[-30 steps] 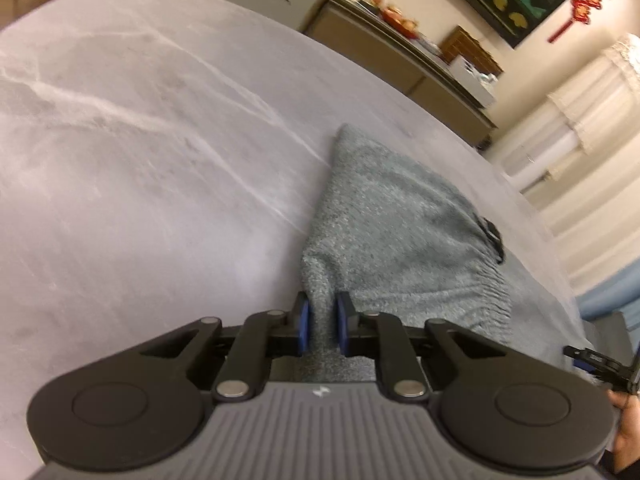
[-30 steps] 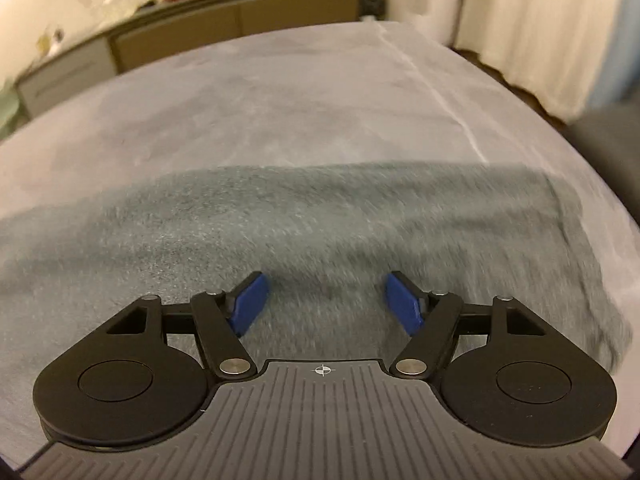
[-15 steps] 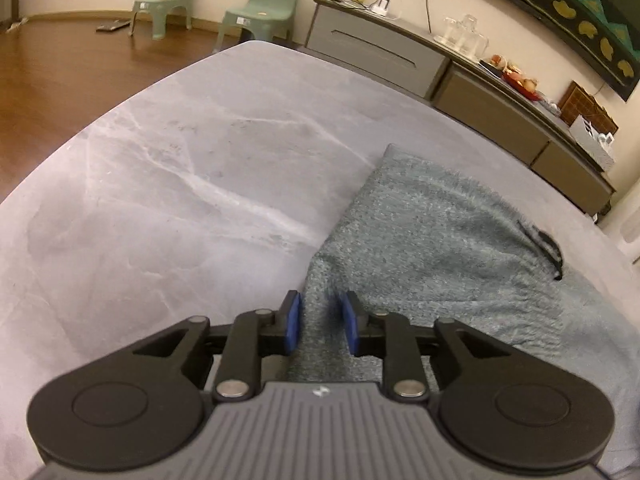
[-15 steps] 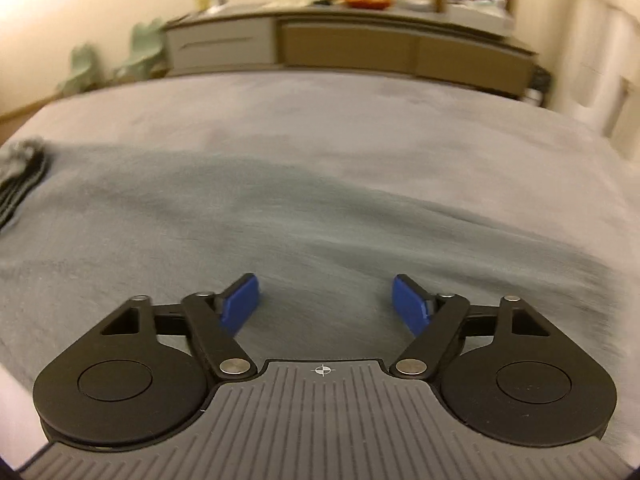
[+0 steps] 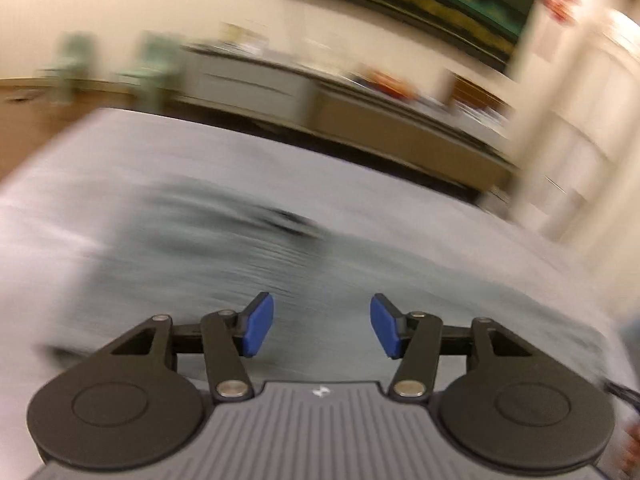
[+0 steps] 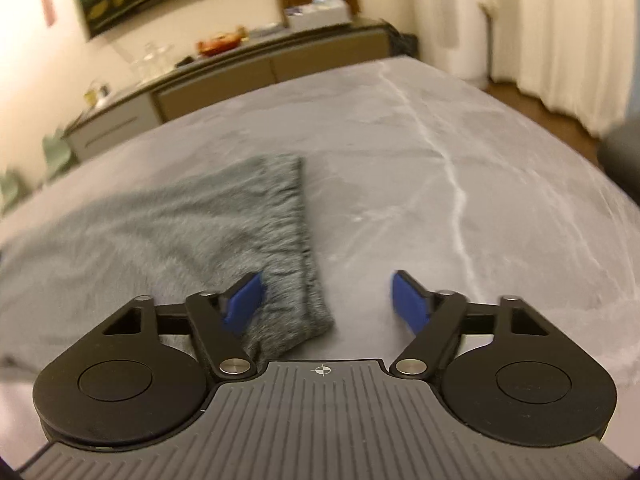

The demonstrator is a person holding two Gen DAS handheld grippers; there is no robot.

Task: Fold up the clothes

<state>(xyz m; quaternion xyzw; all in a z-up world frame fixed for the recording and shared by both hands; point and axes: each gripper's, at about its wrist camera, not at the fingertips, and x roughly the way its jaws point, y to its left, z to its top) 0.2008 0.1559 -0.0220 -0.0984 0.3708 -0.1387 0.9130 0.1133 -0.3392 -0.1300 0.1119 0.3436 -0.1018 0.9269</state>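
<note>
A grey knit garment lies on the grey marble table; its ribbed end runs toward my right gripper. My right gripper hangs just above that end with its jaws closing; the pads do not press on the cloth. The left wrist view is badly blurred by motion. There the garment spreads below my left gripper, whose jaws are opening with nothing between them. A dark drawstring shows on the cloth.
A long sideboard with glasses, a fruit bowl and boxes stands against the far wall. Two small green chairs stand on the wooden floor at the left. White curtains hang at the right.
My left gripper let go of the garment's folded edge, opened and lifted away fast. My right gripper swung to the right over the cloth to its ribbed end.
</note>
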